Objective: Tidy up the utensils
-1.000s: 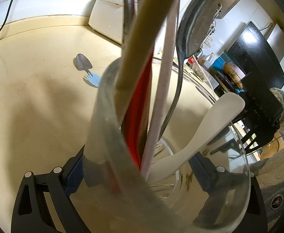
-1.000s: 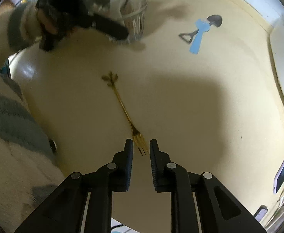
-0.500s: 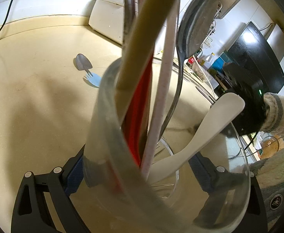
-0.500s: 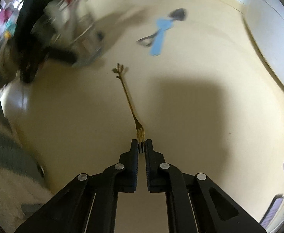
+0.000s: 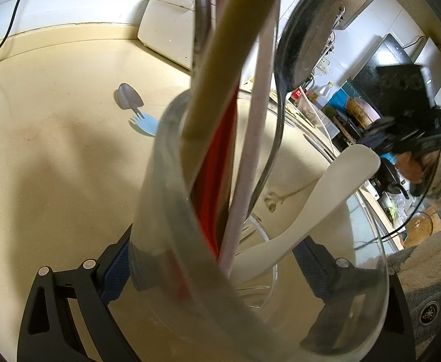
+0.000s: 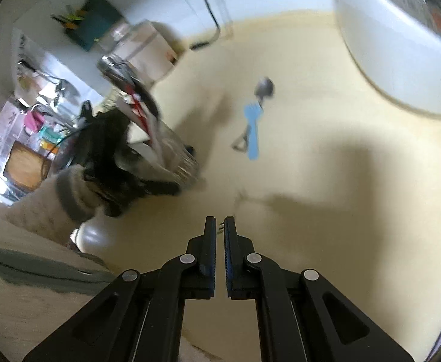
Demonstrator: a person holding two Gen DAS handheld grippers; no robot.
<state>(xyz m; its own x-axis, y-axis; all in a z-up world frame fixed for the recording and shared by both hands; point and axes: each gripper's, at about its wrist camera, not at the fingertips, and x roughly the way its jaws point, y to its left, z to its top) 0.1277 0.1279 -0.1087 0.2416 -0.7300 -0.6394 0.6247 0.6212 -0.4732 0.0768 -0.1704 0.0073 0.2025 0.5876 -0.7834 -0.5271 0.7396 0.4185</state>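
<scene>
My left gripper (image 5: 217, 259) is shut on a clear glass jar (image 5: 166, 199) that holds several utensils: a beige handle, a red one, a pink one, a dark ladle (image 5: 307, 42) and a white rice paddle (image 5: 319, 205). My right gripper (image 6: 219, 226) is shut on the tines of a thin gold fork (image 6: 238, 202), which is blurred and lifted off the counter; through the jar it shows in the left wrist view (image 5: 283, 197). A blue plastic fork (image 6: 252, 129) and a grey spoon (image 6: 264, 89) lie together on the counter farther off.
The beige counter (image 6: 326, 163) ends at a white wall with a black cable (image 6: 205, 3). A white appliance (image 6: 401, 39) stands at the far right. The jar and left gripper (image 6: 160, 157) are at the left in the right wrist view.
My right gripper closed on the gold fork's tines and lifted it, tilting up and turning toward the jar. My left gripper has kept still with the jar.
</scene>
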